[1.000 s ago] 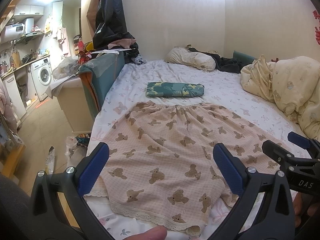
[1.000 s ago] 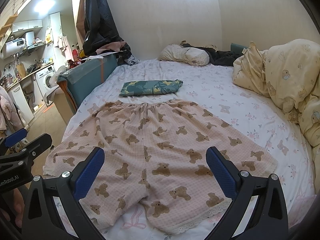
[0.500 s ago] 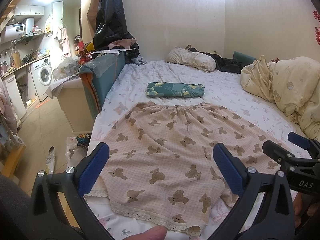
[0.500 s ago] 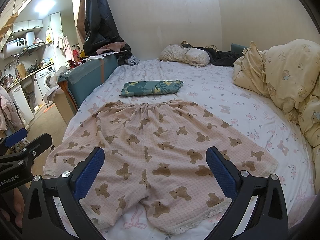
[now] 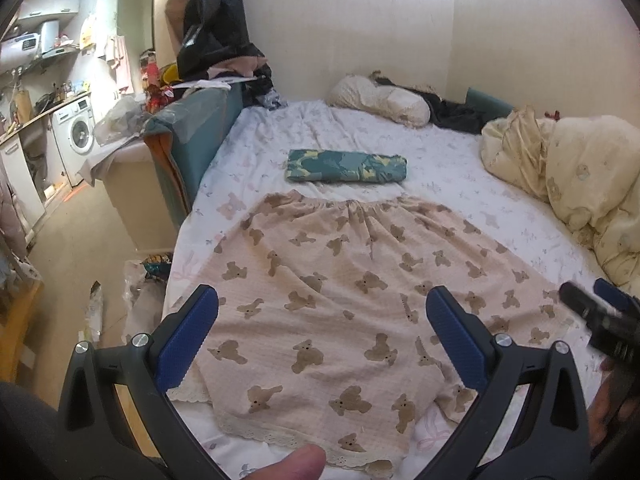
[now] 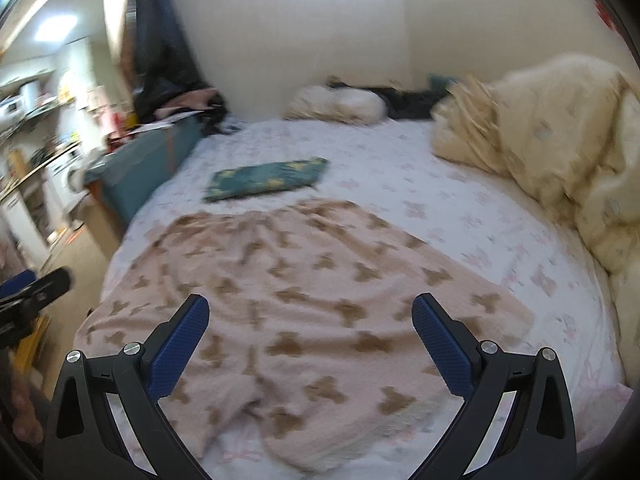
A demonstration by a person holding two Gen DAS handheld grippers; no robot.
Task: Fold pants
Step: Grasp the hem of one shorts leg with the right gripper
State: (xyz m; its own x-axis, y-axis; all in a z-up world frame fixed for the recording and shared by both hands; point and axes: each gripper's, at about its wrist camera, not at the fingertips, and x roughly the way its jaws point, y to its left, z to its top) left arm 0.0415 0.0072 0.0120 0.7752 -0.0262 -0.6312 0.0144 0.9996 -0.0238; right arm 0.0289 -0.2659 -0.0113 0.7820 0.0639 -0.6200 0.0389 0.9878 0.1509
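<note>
You are looking down a bed (image 5: 448, 168) covered in a pale printed sheet, set in a small room with cream walls. The pants (image 5: 344, 296), pink with brown bears and lace hems, lie spread flat on the near half, waistband away from you, both leg hems close to the bed's near edge. Just beyond the waistband sits a folded green cloth (image 5: 346, 166), apart from the pants. A pillow (image 5: 380, 100) lies at the far end and a bunched cream duvet (image 5: 576, 172) fills the right side, so bare sheet remains between the pants and the duvet. On the left a teal board (image 5: 192, 136) lines the bed, and past it the floor runs to a washing machine (image 5: 78, 136). Your left tongs (image 5: 322, 336) and right tongs (image 6: 310, 340) both hover over the leg ends, spread wide and gripping nothing (the right wrist view is blurred).
</note>
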